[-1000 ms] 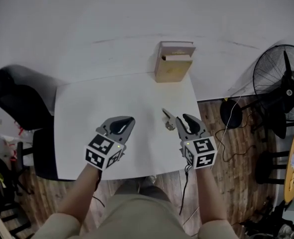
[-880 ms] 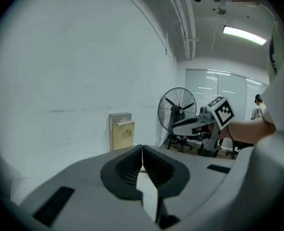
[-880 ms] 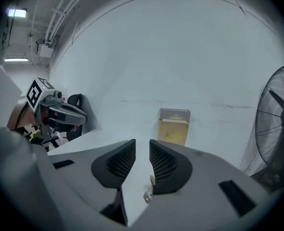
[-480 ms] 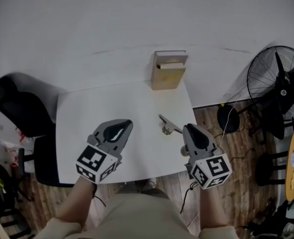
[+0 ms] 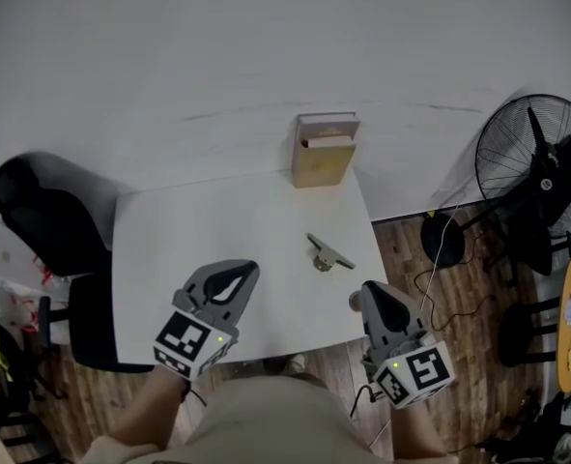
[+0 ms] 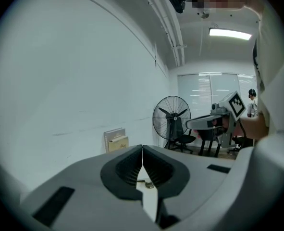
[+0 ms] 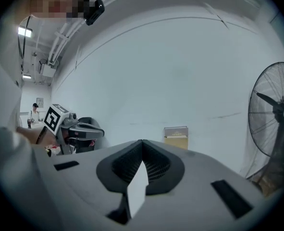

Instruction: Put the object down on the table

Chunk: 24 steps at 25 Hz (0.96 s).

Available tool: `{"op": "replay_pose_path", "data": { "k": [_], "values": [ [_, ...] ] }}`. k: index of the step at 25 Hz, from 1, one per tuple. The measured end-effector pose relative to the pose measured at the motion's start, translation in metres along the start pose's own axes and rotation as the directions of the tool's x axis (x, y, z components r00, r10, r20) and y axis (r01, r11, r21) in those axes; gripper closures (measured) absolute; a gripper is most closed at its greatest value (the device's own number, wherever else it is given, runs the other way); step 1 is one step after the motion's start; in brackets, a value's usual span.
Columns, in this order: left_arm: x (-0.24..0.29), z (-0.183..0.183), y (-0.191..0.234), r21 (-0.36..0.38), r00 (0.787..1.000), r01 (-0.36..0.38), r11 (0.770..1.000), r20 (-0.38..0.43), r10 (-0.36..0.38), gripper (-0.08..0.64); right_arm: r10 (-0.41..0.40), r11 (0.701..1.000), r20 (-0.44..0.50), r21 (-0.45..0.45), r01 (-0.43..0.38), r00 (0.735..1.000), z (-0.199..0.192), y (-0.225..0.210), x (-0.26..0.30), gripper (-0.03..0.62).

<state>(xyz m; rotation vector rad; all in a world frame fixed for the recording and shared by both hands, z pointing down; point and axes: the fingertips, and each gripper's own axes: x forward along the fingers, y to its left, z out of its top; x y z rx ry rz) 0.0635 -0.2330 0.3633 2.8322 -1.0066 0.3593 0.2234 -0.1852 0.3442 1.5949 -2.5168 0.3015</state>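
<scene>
A small metal bracket (image 5: pixel 328 254) lies flat on the white table (image 5: pixel 188 230), right of centre, and nothing touches it. My left gripper (image 5: pixel 247 269) hovers over the table's near edge, left of the bracket, shut and empty. In the left gripper view its tips (image 6: pixel 142 147) meet, and the bracket (image 6: pixel 146 183) shows below them. My right gripper (image 5: pixel 367 294) is off the table's near right corner, apart from the bracket. Its jaws have just been closing with nothing between them; the tips (image 7: pixel 142 141) now meet.
A tan box with a book in it (image 5: pixel 322 150) stands at the table's far edge against the wall. A black chair (image 5: pixel 43 216) is to the left. A standing fan (image 5: pixel 541 182) and cables on the wooden floor are to the right.
Both grippers have drawn back toward me and risen. The right one left the bracket's side, passed the table corner, and its jaws closed. The bracket stays on the table.
</scene>
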Motion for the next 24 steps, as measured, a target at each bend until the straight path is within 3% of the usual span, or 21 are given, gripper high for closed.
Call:
{"op": "replay_pose_path", "data": {
  "k": [15,24],
  "values": [
    [-0.004,-0.004,-0.009,-0.028,1.000,0.006,1.000,-0.012,-0.006,0.538,0.033,0.999,-0.063,-0.007,-0.033,0.997,-0.021,0.018,-0.001,0.571],
    [-0.008,-0.005,0.000,-0.005,1.000,0.002,1.000,0.003,-0.002,0.538,0.033,0.999,-0.094,-0.002,-0.033,0.995,-0.028,0.022,0.003,0.571]
  ]
}}
